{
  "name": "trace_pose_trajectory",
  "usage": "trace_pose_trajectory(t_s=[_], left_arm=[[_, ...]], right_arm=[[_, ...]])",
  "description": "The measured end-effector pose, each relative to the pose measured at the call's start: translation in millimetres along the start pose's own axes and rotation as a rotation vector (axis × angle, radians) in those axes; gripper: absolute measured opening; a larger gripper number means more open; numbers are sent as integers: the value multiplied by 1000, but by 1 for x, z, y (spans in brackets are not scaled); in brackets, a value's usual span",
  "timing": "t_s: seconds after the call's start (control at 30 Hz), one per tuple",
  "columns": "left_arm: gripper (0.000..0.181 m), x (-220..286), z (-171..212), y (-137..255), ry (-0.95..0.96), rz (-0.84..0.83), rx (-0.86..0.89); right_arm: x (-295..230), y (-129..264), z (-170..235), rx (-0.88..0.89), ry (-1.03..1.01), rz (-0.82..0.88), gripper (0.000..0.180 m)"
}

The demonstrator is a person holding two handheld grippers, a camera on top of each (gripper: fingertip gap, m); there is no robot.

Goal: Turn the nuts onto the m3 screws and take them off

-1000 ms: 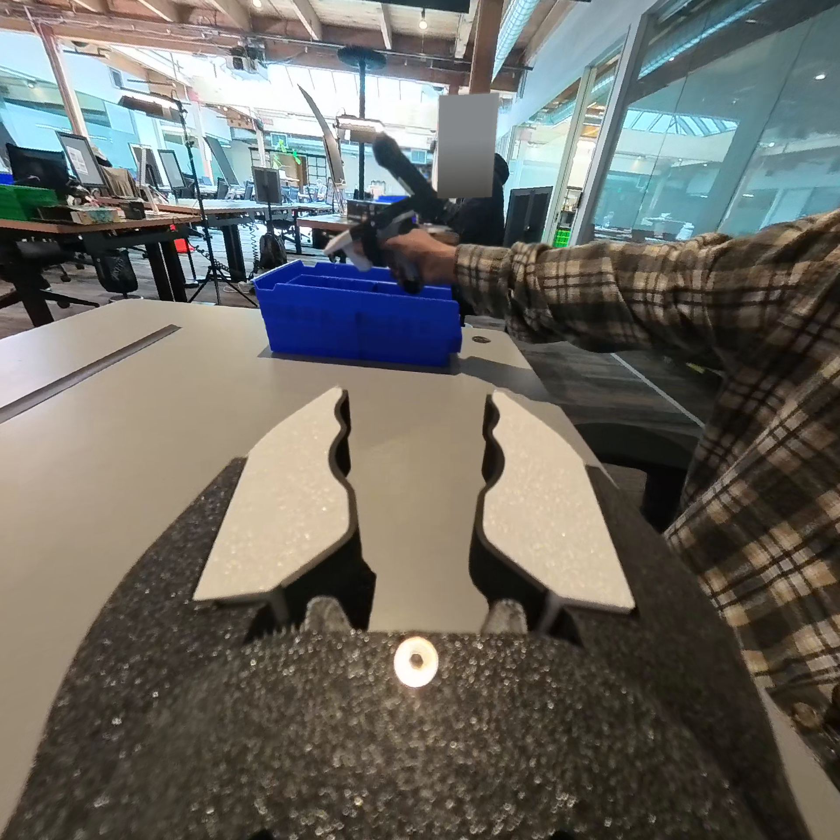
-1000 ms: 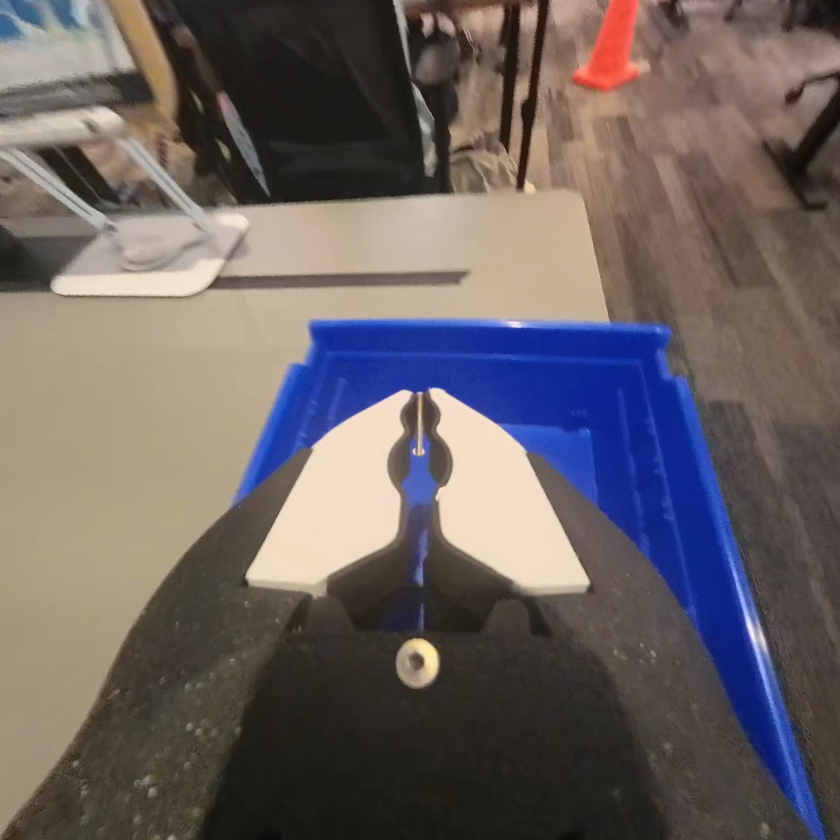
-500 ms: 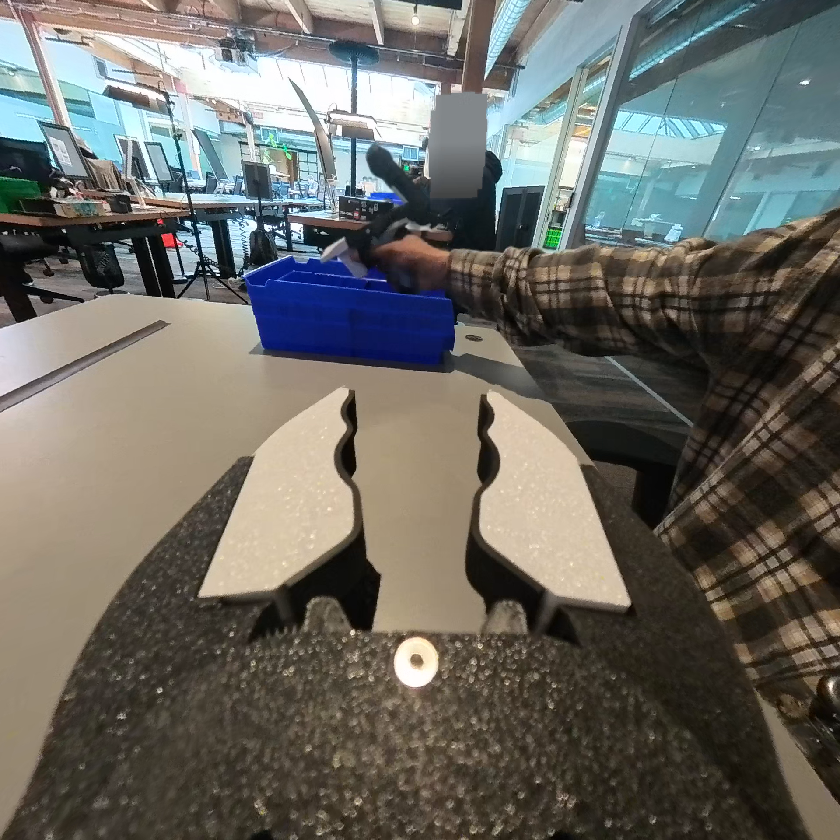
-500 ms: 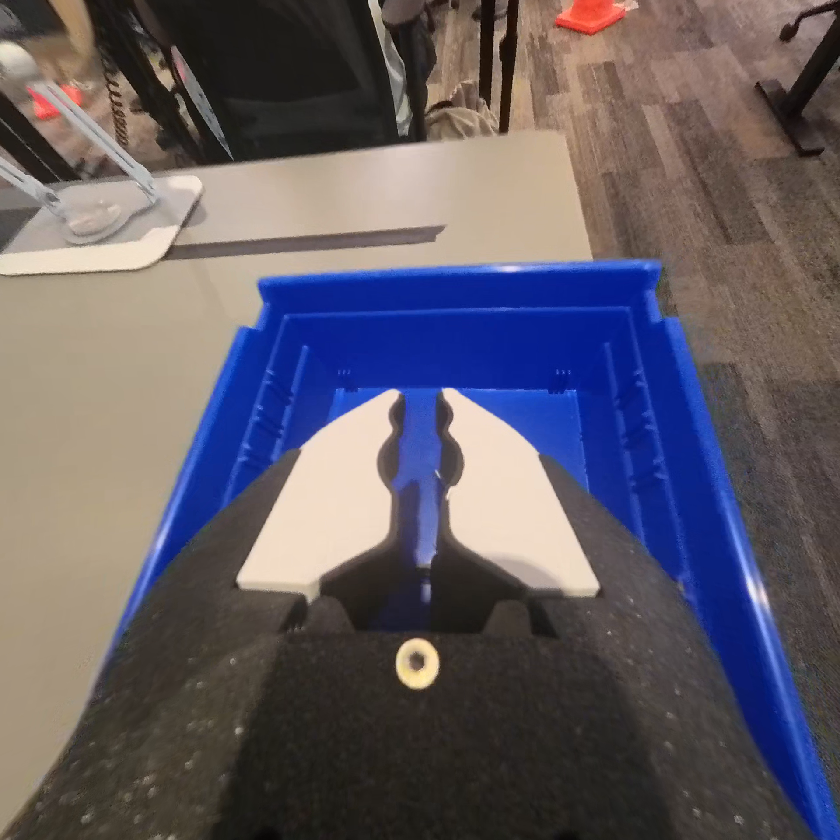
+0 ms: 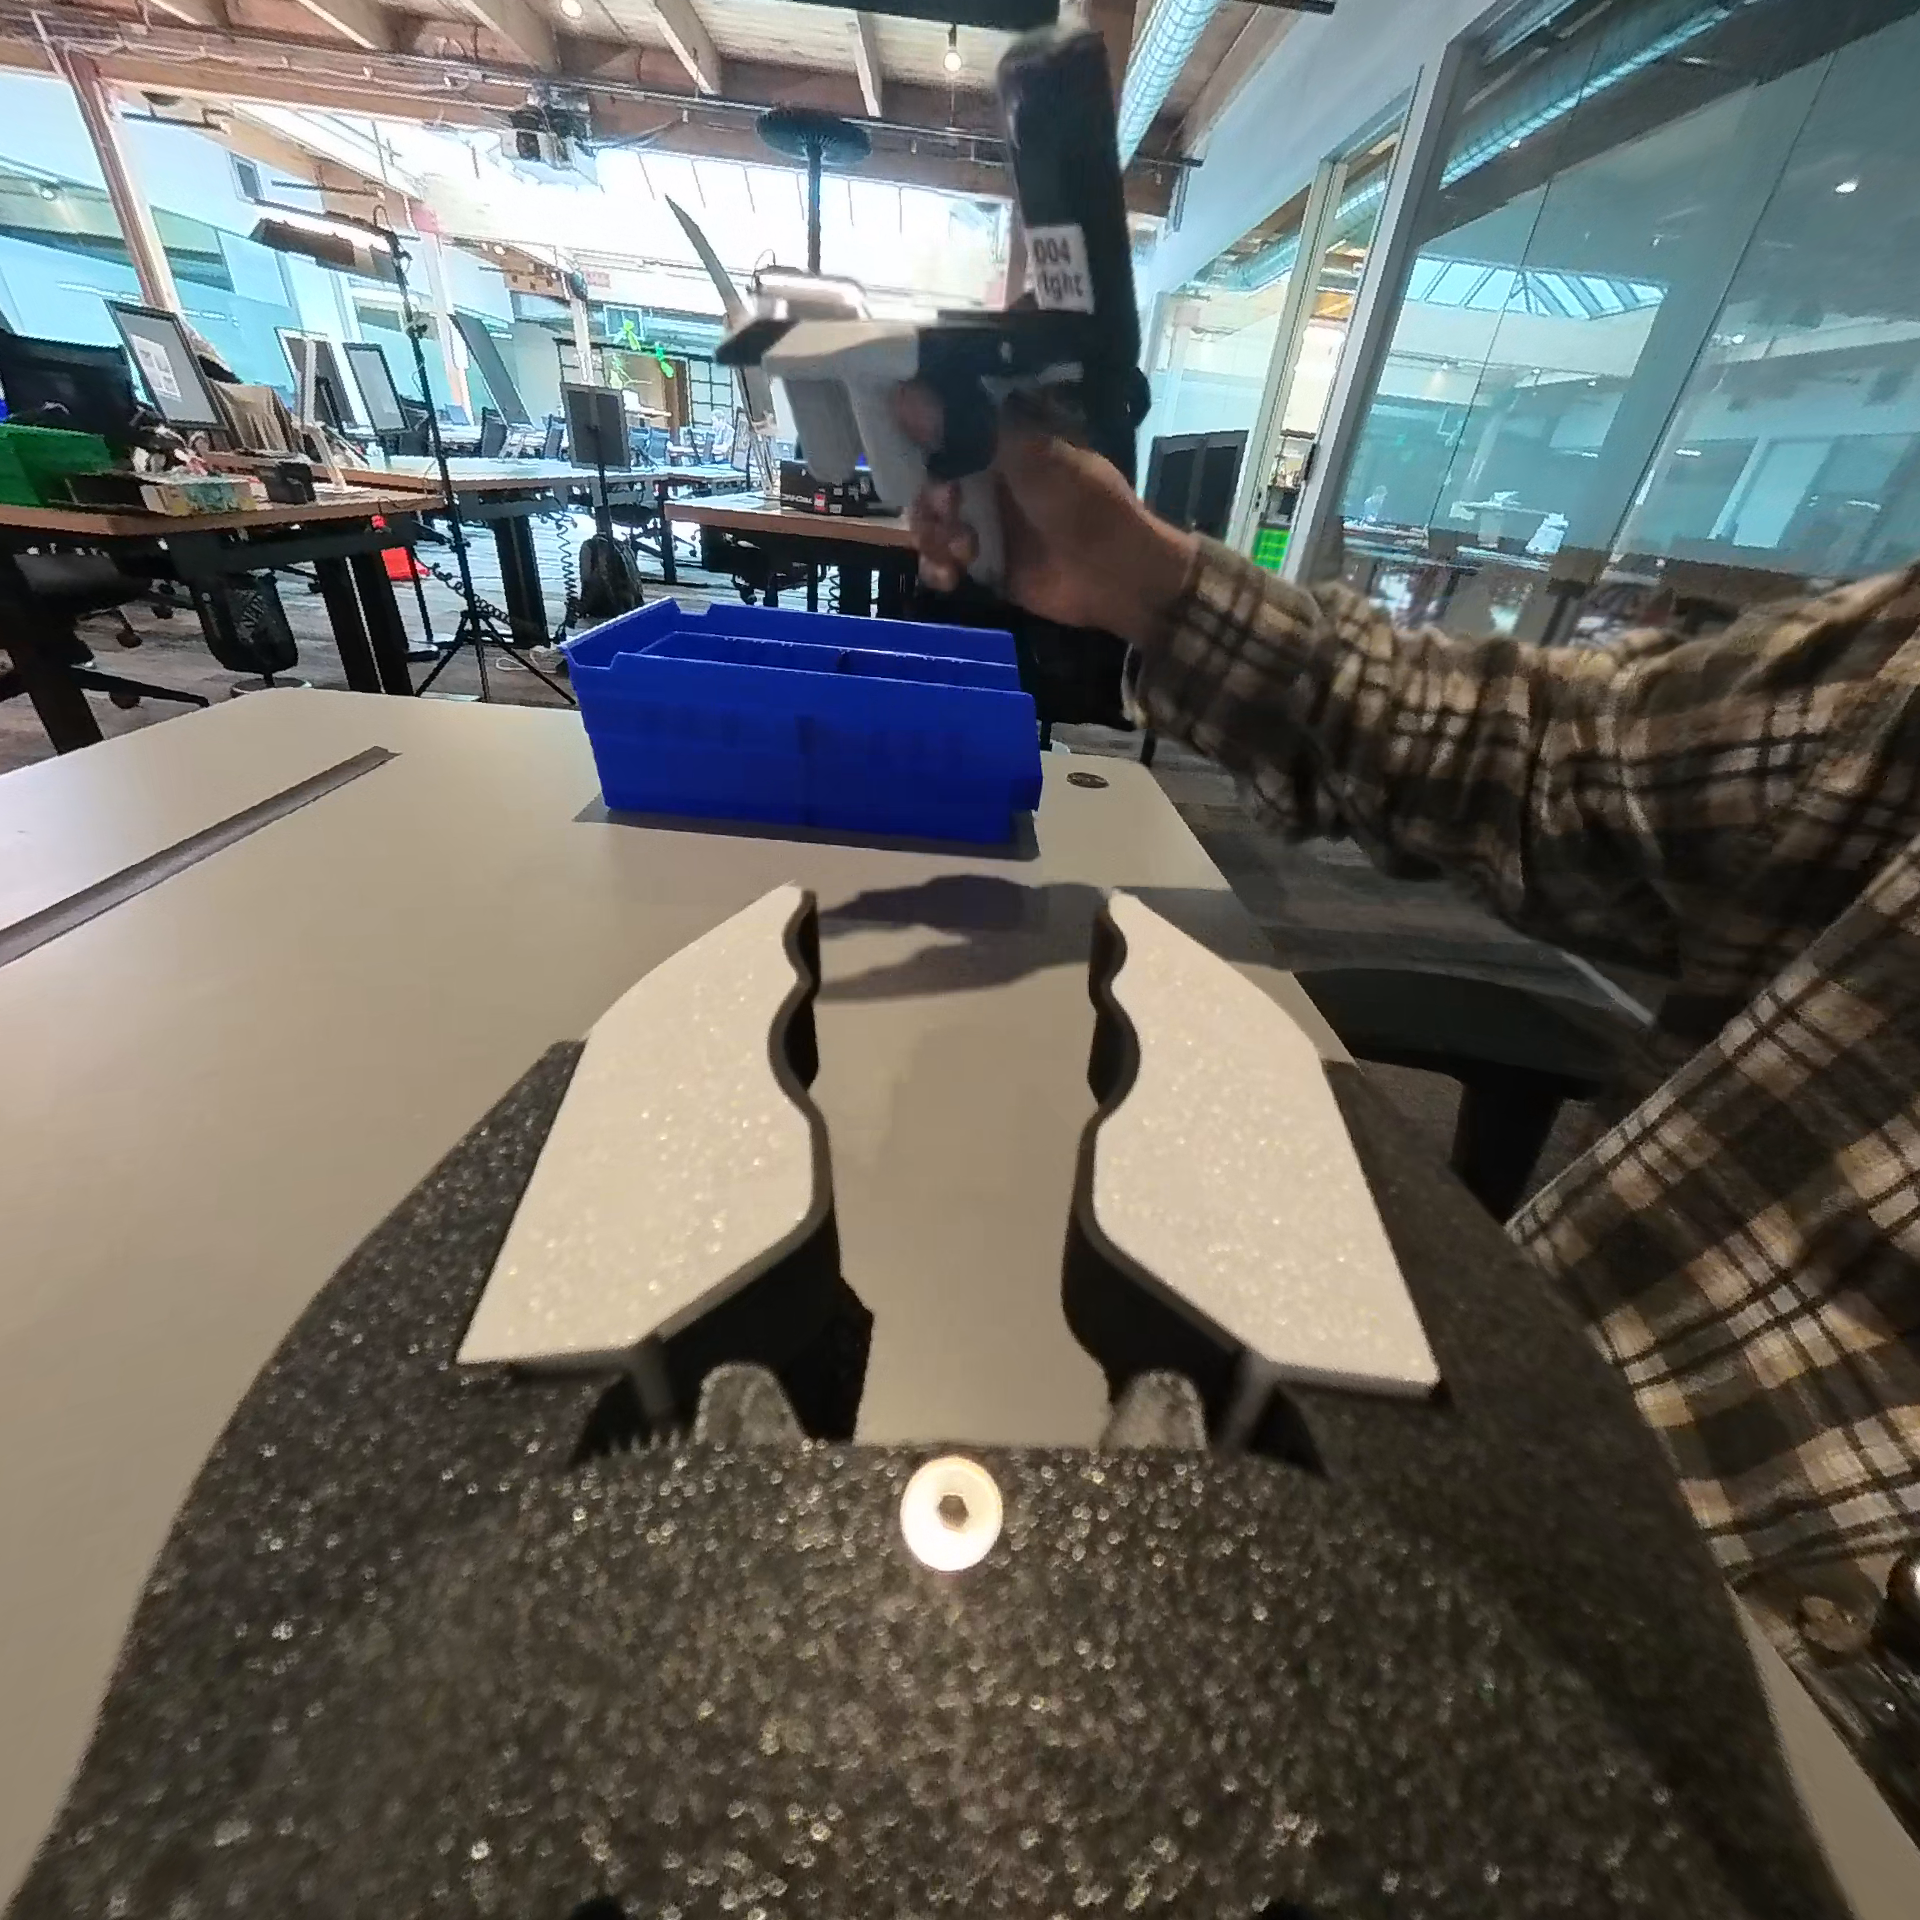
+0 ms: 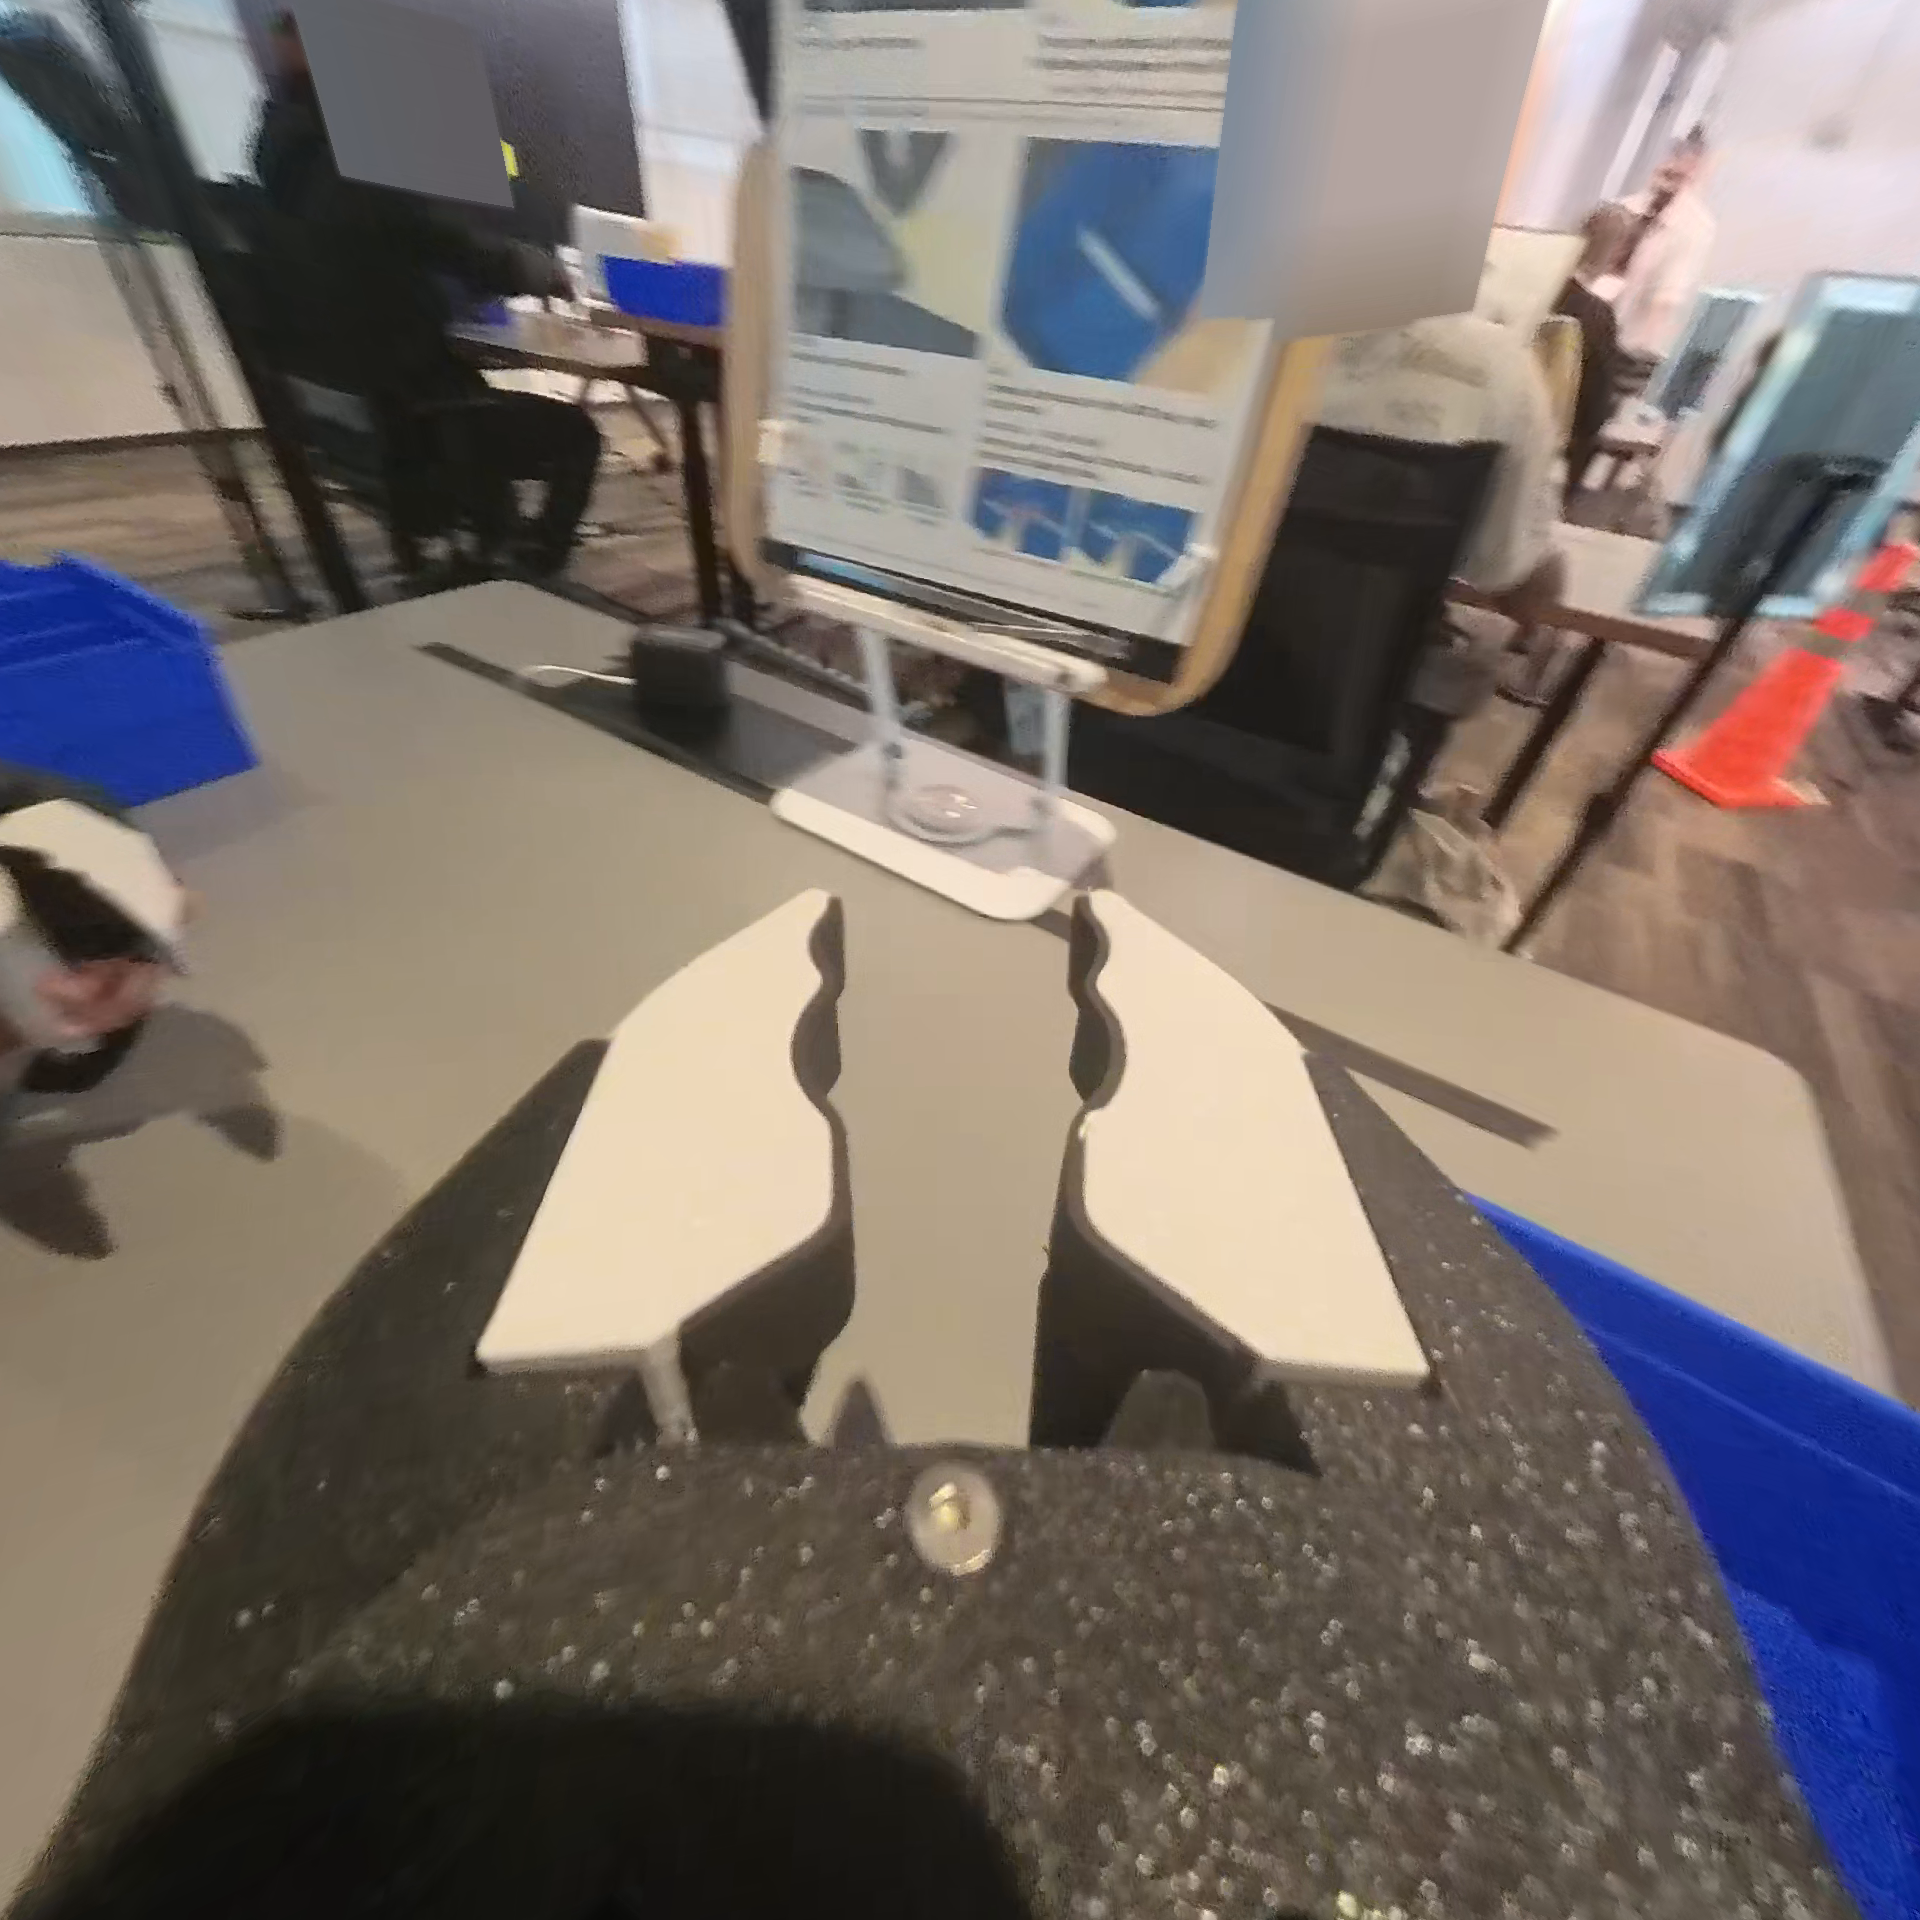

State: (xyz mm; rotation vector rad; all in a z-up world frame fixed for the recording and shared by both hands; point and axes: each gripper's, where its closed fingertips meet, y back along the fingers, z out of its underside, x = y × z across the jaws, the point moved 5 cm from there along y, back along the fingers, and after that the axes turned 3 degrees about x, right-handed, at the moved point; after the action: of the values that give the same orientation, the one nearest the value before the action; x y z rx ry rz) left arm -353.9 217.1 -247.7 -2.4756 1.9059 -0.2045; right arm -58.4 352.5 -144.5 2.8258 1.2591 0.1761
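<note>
A white sticker (image 5: 1060,270) with print sits on the right gripper's (image 5: 821,343) black upright part.

The left hand-held gripper (image 5: 951,966) has two pale grey, speckled fingers (image 5: 675,1143) with wavy black-edged inner faces, set in a black granular foam-like body with a silver hex-socket screw (image 5: 951,1510) at its middle. The right hand-held gripper (image 6: 956,961) is built alike, with its own silver screw (image 6: 953,1534); seen from the left wrist view, it has a grey handle and black upright part bearing a white sticker (image 5: 1060,268). The person wears a plaid sleeve (image 5: 1507,748) in brown, black and cream.
</note>
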Motion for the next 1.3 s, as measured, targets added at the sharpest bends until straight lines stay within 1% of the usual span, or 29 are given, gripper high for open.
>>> trace_pose_trajectory(t_s=[0.13,0.27,0.43,0.63,0.7,0.8,0.9,1.0,1.1,1.17,1.23,1.3], left_arm=[[48,-1,-1,1,0,-5,4],[48,-2,0,2,2,-9,2],[46,-4,2,3,4,-12,-5],[44,-10,10,2,11,-30,-30],[44,-12,6,6,4,-51,-25],[44,-16,-11,21,-12,-114,-12],[43,-16,-44,52,-33,-200,-11],[43,-10,-88,101,-91,-340,-42],[40,-5,-126,169,-154,-556,-122],[40,-2,-142,222,-166,-716,-187],[40,-1,-145,276,-135,-882,-268],[40,4,-140,323,-98,-981,-304]], right_arm=[[-59,-25,29,48,3,-118,43],[-92,-47,69,50,-31,-170,42],[-101,-63,104,36,-70,-181,41],[-107,-66,119,38,-60,-198,39],[-110,-67,122,18,-54,-210,39],[-111,-66,124,17,-42,-217,39],[-111,-64,124,22,-23,-216,39],[-110,-64,125,19,-29,-221,39],[-111,-66,126,13,-34,-232,39],[-113,-66,126,9,-32,-241,39],[-116,-67,125,4,-24,-250,40],[-119,-68,124,4,-7,-256,39]])
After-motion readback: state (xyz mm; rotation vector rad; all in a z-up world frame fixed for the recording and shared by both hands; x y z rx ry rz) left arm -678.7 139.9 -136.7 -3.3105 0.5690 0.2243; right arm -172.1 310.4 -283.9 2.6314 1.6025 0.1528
